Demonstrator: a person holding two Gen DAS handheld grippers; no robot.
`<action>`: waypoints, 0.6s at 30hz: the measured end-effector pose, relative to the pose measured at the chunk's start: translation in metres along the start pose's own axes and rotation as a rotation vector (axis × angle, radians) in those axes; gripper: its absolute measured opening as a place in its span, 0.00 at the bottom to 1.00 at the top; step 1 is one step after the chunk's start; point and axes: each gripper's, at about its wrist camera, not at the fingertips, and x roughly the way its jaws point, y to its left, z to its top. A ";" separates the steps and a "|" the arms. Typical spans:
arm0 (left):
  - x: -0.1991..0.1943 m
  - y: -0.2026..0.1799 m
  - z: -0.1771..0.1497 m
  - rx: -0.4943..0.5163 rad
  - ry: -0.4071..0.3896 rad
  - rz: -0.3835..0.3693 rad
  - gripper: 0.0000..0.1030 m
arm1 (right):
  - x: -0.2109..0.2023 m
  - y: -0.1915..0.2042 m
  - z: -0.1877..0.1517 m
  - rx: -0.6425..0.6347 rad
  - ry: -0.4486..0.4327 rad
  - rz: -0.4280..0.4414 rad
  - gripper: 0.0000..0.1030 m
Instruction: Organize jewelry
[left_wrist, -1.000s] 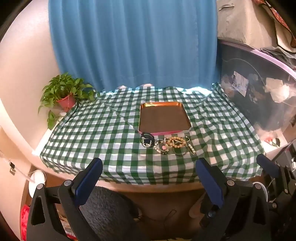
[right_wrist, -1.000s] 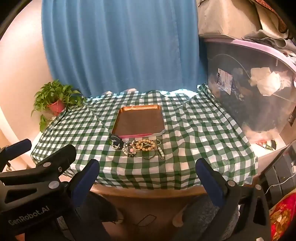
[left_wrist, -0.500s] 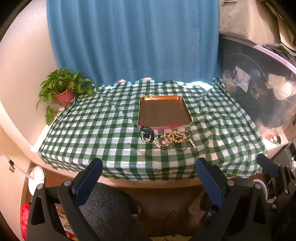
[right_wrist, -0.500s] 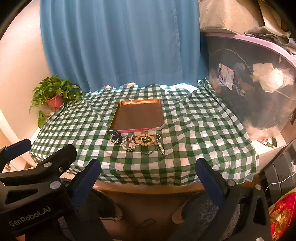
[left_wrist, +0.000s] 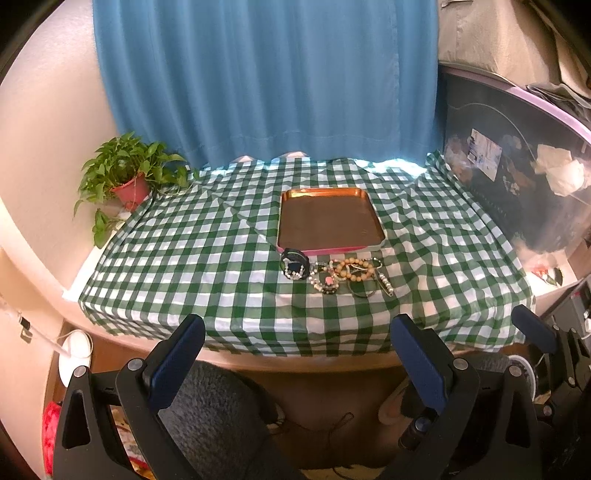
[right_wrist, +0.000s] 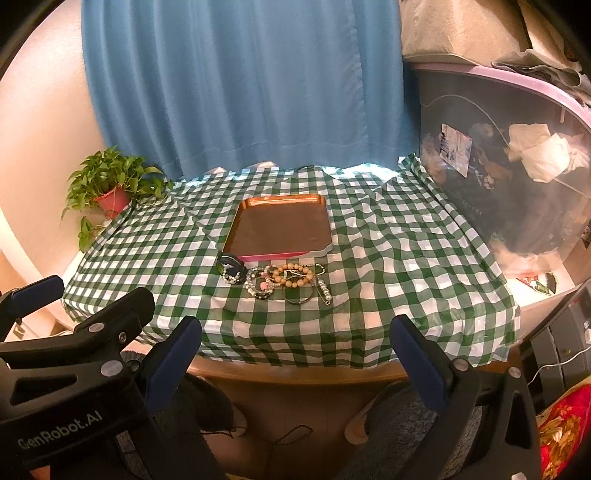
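A copper tray (left_wrist: 328, 221) (right_wrist: 282, 227) lies empty on a green checked tablecloth (left_wrist: 184, 258) (right_wrist: 388, 258). Just in front of it lies a pile of jewelry: a dark bracelet (left_wrist: 293, 266) (right_wrist: 231, 267), a tan bead bracelet (left_wrist: 352, 267) (right_wrist: 291, 277), a mixed bead bracelet (left_wrist: 327, 282) (right_wrist: 260, 286), a thin dark ring (left_wrist: 364, 288) (right_wrist: 299, 293) and a pearl pin (left_wrist: 386, 282) (right_wrist: 324, 290). My left gripper (left_wrist: 297, 345) and right gripper (right_wrist: 295, 345) are both open and empty, held below the table's front edge, well short of the jewelry.
A potted plant (left_wrist: 125, 173) (right_wrist: 109, 184) stands at the back left corner. A blue curtain (left_wrist: 266, 81) hangs behind the table. A clear storage bin (left_wrist: 517, 192) (right_wrist: 517, 177) stands along the right side. A chair seat (left_wrist: 207, 406) is below the front edge.
Both grippers have risen a little and moved closer to the table; the tray and jewelry look slightly nearer. Nothing on the table has moved.
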 end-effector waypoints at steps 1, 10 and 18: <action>0.000 0.000 0.000 0.000 0.001 0.000 0.97 | 0.000 0.001 0.000 0.001 0.000 -0.001 1.00; 0.001 0.000 0.000 0.002 0.000 0.003 0.97 | -0.001 0.000 -0.001 0.001 -0.002 0.000 1.00; 0.000 0.005 0.001 0.004 0.001 0.005 0.97 | -0.001 0.001 -0.001 0.002 -0.001 -0.001 1.00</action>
